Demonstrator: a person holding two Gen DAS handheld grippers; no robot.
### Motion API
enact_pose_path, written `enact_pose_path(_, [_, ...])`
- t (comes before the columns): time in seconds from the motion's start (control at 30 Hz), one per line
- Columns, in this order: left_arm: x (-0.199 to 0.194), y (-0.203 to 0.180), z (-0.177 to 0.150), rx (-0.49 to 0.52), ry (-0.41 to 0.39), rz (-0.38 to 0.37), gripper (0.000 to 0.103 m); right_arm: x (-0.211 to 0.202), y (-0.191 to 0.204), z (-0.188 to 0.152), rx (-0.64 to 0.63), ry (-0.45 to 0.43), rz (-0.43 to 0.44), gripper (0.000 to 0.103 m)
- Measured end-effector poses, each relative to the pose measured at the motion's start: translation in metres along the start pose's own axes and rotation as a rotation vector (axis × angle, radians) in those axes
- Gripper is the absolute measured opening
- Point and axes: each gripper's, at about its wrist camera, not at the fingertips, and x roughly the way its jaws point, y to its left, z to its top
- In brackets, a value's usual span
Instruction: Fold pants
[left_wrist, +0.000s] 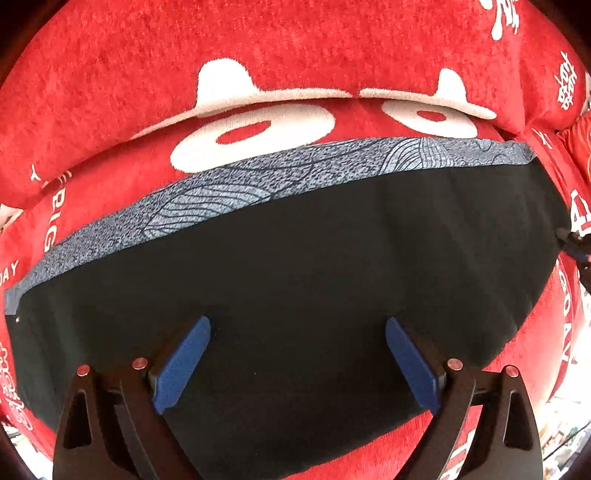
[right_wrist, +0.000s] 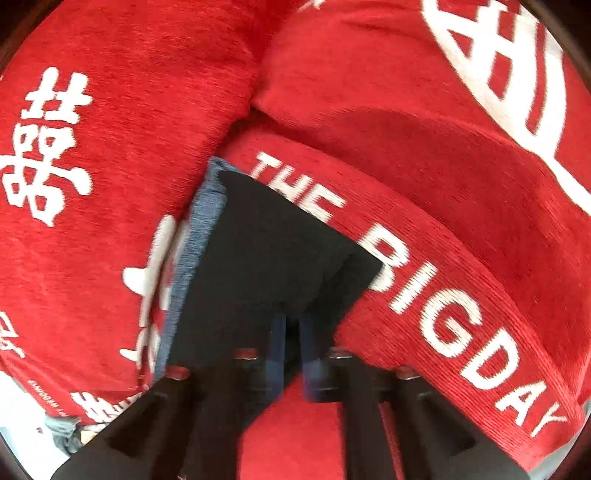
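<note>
Black pants with a grey patterned waistband lie flat on a red sofa cover. My left gripper hovers over the black cloth near its front edge, blue pads wide apart and empty. In the right wrist view the pants show as a black panel with the blue-grey waistband along its left side. My right gripper has its fingers nearly together at the cloth's near corner; the view is blurred, and black cloth seems pinched between them.
The red sofa cover has white printed characters and lettering such as "THE BIG DAY". The back cushion rises behind the pants. A seam between two cushions runs ahead of the right gripper.
</note>
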Motion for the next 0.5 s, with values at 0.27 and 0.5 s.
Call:
enact_pose_path(0.27, [0.003, -0.003, -0.016, 0.009, -0.006, 0.012, 0.097, -0.004, -0.032, -0.011, 0.062, -0.01, -0.012, 0.021])
enact_pose_path(0.5, [0.002, -0.002, -0.01, -0.002, 0.012, 0.022, 0.098, -0.035, -0.001, -0.013, -0.008, -0.082, -0.014, 0.026])
